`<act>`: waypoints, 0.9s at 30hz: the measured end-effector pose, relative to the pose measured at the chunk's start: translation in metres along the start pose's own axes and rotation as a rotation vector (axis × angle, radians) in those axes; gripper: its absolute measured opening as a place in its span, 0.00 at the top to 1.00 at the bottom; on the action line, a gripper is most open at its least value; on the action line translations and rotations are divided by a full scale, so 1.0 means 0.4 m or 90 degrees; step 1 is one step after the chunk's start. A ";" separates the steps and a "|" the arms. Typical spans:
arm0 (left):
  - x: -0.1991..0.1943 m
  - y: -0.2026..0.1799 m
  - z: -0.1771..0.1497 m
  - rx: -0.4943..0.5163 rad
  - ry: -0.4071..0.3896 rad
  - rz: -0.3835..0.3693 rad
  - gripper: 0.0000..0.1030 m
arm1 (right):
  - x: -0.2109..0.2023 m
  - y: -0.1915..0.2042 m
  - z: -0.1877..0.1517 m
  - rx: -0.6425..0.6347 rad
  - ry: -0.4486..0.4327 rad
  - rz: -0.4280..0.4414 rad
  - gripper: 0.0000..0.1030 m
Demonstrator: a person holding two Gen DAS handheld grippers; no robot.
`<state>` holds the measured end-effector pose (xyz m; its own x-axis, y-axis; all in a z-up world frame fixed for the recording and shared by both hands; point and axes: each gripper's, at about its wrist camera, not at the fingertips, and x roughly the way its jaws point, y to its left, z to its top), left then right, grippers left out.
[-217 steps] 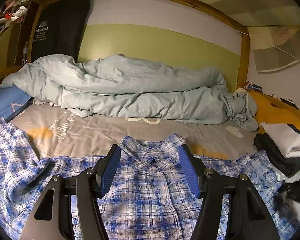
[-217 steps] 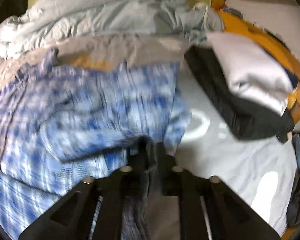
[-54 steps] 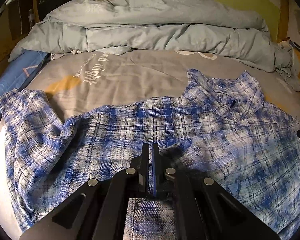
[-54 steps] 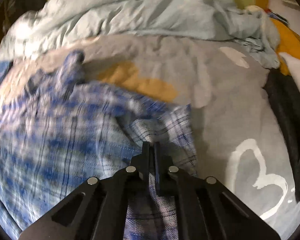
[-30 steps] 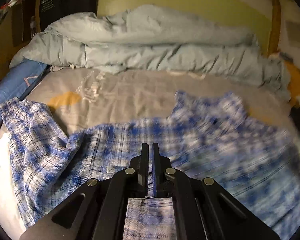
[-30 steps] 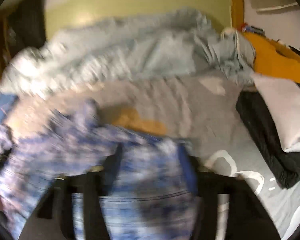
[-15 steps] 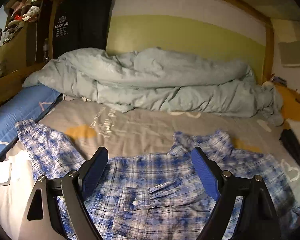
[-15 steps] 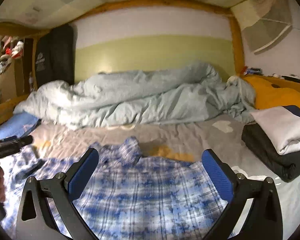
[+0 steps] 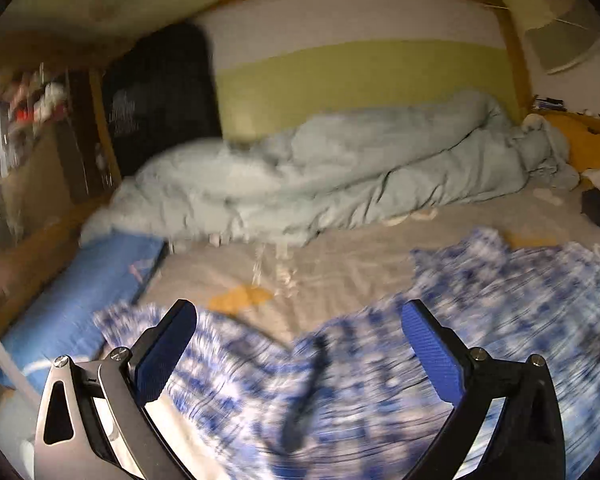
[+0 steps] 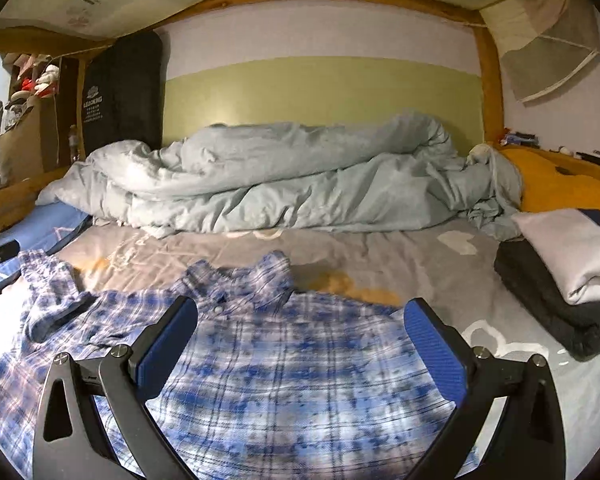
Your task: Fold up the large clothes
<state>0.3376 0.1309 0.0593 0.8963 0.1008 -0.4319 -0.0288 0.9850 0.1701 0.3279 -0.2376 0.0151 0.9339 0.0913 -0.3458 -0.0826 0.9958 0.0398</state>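
Two grippers hang over the bed with nothing held: the left gripper (image 9: 298, 330) has its jaws spread wide, and the right gripper (image 10: 300, 330) likewise stands with jaws apart. The step in hand looks like a pause between folds, both tools free above the plaid shirt (image 10: 268, 360). In the right wrist view the loose sleeve (image 10: 52, 300) lies bunched at 9 o'clock, the collar (image 10: 240, 280) sits at 12 o'clock just beyond the jaws, and the shirt's right edge at 3 o'clock looks already turned in. The next move probably calls for the left gripper to close on that sleeve and carry it across the body. The shirt is blue and white check, thin, rumpled, front up, spread on the grey sheet (image 10: 400, 256) in front of the heaped duvet (image 10: 280, 184); the left view is too blurred for detail
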 end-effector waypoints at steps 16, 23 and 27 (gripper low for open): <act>0.339 0.396 -0.262 -0.218 0.206 0.038 0.23 | 0.043 0.001 -0.022 -0.007 0.051 -0.018 0.00; 0.346 0.457 -0.277 -0.283 0.200 -0.002 0.94 | 0.049 0.005 -0.025 -0.012 0.058 -0.022 0.00; 0.218 0.417 -0.195 -0.210 0.078 0.000 0.95 | 0.050 -0.017 -0.021 0.009 0.057 -0.032 0.00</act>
<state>0.3764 0.3150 -0.0191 0.8374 0.0971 -0.5379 -0.1883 0.9751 -0.1171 0.3443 -0.2425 -0.0001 0.9019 0.0426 -0.4299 -0.0310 0.9989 0.0338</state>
